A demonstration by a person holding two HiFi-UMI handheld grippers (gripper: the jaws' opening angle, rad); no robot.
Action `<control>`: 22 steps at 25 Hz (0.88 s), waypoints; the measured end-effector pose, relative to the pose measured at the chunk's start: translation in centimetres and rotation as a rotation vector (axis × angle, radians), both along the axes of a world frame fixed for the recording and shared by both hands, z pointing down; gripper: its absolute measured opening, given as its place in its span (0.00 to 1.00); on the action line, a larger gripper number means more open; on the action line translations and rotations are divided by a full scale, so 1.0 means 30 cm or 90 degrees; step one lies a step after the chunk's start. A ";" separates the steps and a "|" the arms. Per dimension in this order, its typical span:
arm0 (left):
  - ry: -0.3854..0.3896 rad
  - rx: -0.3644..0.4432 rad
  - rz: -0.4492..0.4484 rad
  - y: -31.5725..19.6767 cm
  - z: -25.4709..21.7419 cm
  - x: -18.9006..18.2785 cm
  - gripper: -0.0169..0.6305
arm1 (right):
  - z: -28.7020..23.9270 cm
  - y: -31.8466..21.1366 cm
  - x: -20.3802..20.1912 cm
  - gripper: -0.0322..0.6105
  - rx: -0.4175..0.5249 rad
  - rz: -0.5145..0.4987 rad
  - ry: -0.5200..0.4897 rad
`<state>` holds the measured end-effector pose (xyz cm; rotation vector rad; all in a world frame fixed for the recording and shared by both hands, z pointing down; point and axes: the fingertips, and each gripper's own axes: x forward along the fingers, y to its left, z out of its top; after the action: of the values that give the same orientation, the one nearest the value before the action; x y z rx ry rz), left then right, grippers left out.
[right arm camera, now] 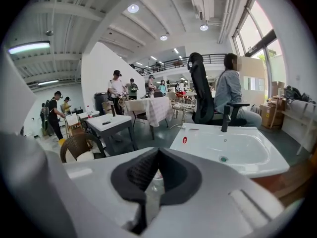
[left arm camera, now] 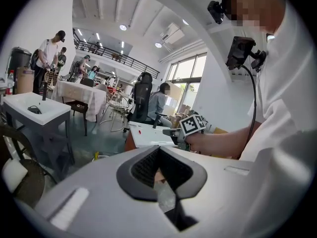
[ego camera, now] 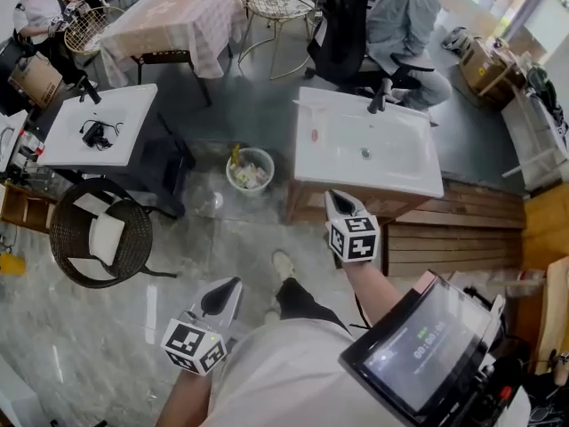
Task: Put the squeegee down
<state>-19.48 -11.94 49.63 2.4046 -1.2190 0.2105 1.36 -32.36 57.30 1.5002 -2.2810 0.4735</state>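
My right gripper (ego camera: 336, 201) hangs over the floor just in front of the white washbasin (ego camera: 369, 145). Its jaws are shut and hold nothing, which the right gripper view (right arm camera: 157, 152) confirms. The left gripper (ego camera: 227, 290) is lower left, above the tiled floor beside my shoe. It is also shut and empty (left arm camera: 159, 150). A thin pale item (ego camera: 307, 105) lies on the basin's back left corner; I cannot tell whether it is the squeegee. A black faucet (ego camera: 384, 96) stands at the basin's back edge. The basin also shows in the right gripper view (right arm camera: 233, 150) and the left gripper view (left arm camera: 148, 133).
A waste bin (ego camera: 250, 169) with rubbish stands left of the basin's wooden cabinet. A wicker chair (ego camera: 98, 234) and a second white basin (ego camera: 98, 123) are at the left. A person (ego camera: 400, 25) sits behind the sink. Wooden slats (ego camera: 453, 229) lie to the right.
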 end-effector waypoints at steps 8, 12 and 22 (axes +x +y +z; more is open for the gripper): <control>0.005 0.007 0.021 0.131 0.020 0.076 0.04 | -0.075 0.218 -0.007 0.05 0.015 -0.039 -0.036; 0.001 0.017 0.030 0.175 -0.004 0.117 0.04 | -0.108 0.323 0.002 0.05 0.016 -0.068 -0.037; -0.003 0.019 0.044 0.226 -0.019 0.147 0.04 | -0.170 0.516 -0.037 0.05 0.046 -0.154 -0.004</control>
<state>-15.07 -5.15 49.07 2.4764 -1.1493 0.2202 0.25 -16.87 52.20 1.2319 -2.4672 0.3304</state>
